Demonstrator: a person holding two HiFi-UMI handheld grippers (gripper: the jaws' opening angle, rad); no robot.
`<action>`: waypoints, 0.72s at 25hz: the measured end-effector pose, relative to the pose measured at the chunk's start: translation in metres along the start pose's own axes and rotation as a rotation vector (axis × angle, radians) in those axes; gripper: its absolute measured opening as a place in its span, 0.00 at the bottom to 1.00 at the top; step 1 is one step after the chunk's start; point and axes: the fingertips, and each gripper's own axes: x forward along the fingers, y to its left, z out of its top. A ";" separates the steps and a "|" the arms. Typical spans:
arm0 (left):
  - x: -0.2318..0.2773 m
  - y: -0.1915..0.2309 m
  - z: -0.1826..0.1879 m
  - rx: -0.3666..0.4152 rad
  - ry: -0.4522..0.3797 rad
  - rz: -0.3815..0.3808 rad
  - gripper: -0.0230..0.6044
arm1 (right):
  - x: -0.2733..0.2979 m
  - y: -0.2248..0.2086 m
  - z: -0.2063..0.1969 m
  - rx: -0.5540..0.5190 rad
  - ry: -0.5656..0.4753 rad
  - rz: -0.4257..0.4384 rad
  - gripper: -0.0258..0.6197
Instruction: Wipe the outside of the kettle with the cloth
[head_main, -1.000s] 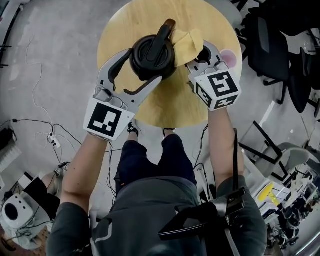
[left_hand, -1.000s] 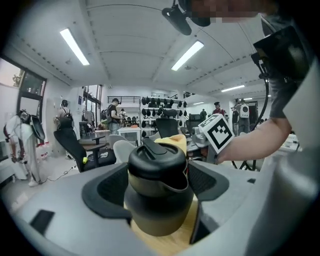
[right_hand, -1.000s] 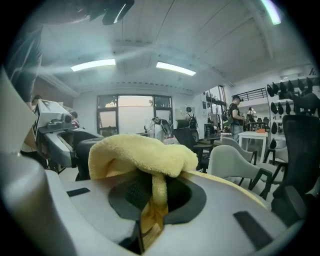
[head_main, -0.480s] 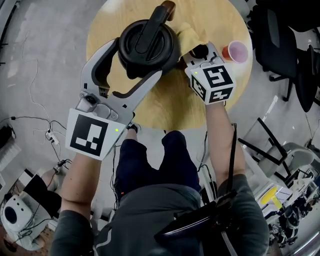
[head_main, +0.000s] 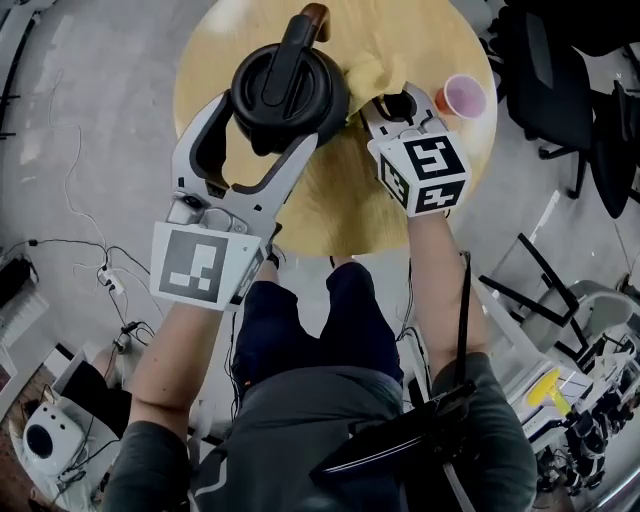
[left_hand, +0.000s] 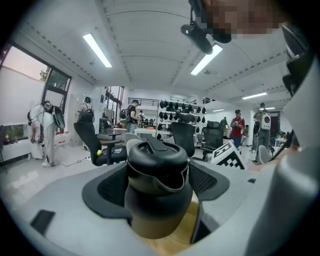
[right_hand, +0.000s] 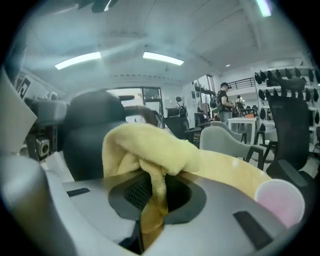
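Kettle and left gripper (head_main: 276, 128) have swung slightly since half a second ago; the handle now points more nearly straight away from the person, and the right gripper (head_main: 401, 104) has crept a touch toward the far rim. Nearest: left fingers (head_main: 205, 150) are spread wide round the black kettle (head_main: 288, 92) and clamp its body on both flanks. The left gripper view shows the lid and spout lip between the pads; whether the base rests on the wood or hangs just off it, cannot tell. Right fingers are pinched tight on a fold of the yellow cloth (head_main: 370, 72), which bunches up against the kettle's right side. Round wooden surface (head_main: 340, 205) lies under both. Farther right, a pink cup (head_main: 466, 95) stands apart from the cloth. Judgement: wiping is under way on the right flank, and the small turn offers fresh wall to the cloth. The left and near sides are likely yet to be done.
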 end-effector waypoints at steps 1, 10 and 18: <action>0.000 0.000 0.000 -0.024 -0.002 0.018 0.64 | -0.008 0.002 0.013 0.004 -0.031 0.002 0.14; -0.001 -0.003 0.000 -0.122 0.008 0.150 0.63 | -0.053 0.044 0.100 -0.106 -0.180 0.065 0.14; -0.003 -0.008 0.000 -0.168 -0.026 0.240 0.64 | -0.045 0.033 0.057 -0.112 -0.168 -0.026 0.14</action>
